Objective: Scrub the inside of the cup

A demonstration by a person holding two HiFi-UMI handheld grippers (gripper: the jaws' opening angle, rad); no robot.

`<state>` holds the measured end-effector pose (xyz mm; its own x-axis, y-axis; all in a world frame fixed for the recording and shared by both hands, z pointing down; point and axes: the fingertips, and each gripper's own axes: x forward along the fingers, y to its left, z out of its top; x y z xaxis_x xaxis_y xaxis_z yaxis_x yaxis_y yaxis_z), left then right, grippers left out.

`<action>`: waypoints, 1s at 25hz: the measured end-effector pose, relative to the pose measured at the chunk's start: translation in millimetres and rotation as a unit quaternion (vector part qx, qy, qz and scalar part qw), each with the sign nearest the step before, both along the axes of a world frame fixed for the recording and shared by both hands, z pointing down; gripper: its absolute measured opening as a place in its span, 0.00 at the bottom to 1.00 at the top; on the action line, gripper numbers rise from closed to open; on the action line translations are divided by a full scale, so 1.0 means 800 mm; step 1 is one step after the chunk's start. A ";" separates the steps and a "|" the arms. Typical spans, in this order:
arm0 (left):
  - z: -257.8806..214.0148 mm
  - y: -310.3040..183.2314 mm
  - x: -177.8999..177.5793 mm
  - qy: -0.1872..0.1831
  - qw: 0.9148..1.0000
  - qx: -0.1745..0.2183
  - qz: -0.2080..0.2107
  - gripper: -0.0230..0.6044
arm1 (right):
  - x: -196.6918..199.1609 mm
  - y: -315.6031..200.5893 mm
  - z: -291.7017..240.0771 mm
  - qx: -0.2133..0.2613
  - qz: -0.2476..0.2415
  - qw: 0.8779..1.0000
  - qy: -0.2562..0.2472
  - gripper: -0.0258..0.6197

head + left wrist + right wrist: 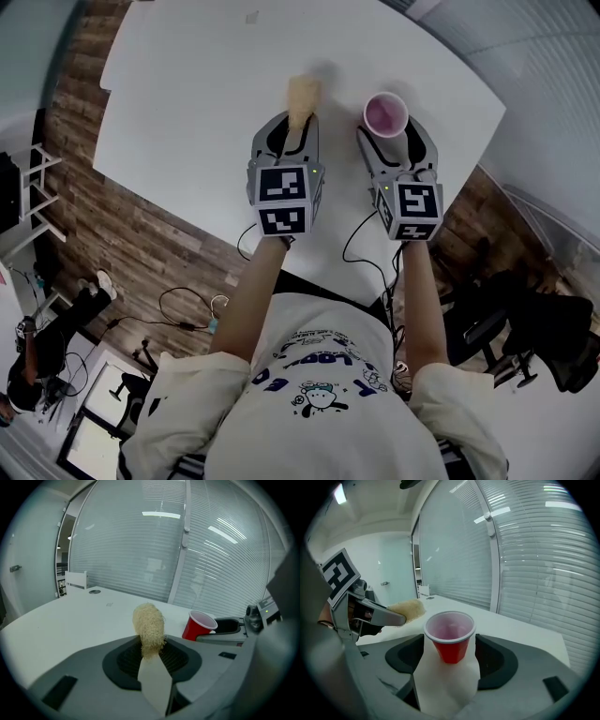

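- Left gripper [151, 644] clamps a tan loofah scrubber [149, 623] that juts past its tips.
- Right gripper [450, 641] holds its jaws wide apart; the red cup [451, 652] stands upright on the white table [187, 103] between them, touching neither jaw.
- Shirt print [319, 375] is too blurred to read.

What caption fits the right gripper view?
Upright red plastic cup on white table between the open jaws of the right hand-held gripper; beige fibrous scrubber beside it.

Left gripper [151, 653] clamping beige scrubber [149, 623], red cup [198, 626] on table [70, 620]
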<state>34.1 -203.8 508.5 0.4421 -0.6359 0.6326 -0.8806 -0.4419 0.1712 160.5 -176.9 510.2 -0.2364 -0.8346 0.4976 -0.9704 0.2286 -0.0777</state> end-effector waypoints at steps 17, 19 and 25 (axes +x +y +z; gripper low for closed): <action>-0.003 0.002 0.002 0.005 1.000 0.002 0.003 0.24 | -0.002 -0.021 0.008 0.014 0.009 1.000 0.001 0.52; -0.004 0.003 0.003 0.006 1.000 0.004 0.004 0.24 | -0.001 -0.020 0.007 0.015 0.010 1.000 0.000 0.52; -0.009 0.007 0.004 0.009 1.000 0.006 0.009 0.24 | 0.001 -0.017 -0.003 0.024 0.012 1.000 0.009 0.51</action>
